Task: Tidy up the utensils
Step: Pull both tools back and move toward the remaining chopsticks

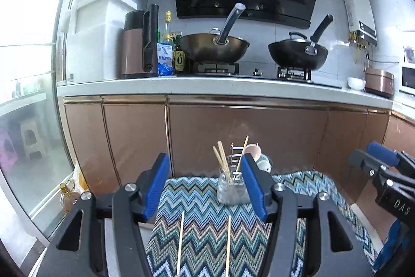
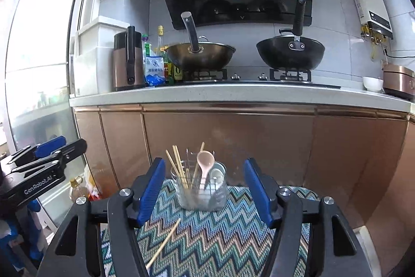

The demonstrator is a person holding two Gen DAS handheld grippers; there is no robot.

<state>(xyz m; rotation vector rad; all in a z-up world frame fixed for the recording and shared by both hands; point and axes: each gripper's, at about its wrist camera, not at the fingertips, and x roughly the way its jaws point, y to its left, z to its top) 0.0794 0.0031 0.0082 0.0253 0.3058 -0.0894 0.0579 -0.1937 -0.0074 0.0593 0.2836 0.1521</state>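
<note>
Both grippers, left [image 1: 207, 186] and right [image 2: 205, 191], hang spread and empty, with two loose chopsticks [image 1: 228, 245] lying lengthwise directly under the nearer left one.

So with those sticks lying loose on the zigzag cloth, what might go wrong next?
The two loose chopsticks are thin and lie flat on the soft cloth, so the open left tongs might slip off them. The glass jar is already crowded with chopsticks and a pink spoon; bumping it may tip it over.
</note>
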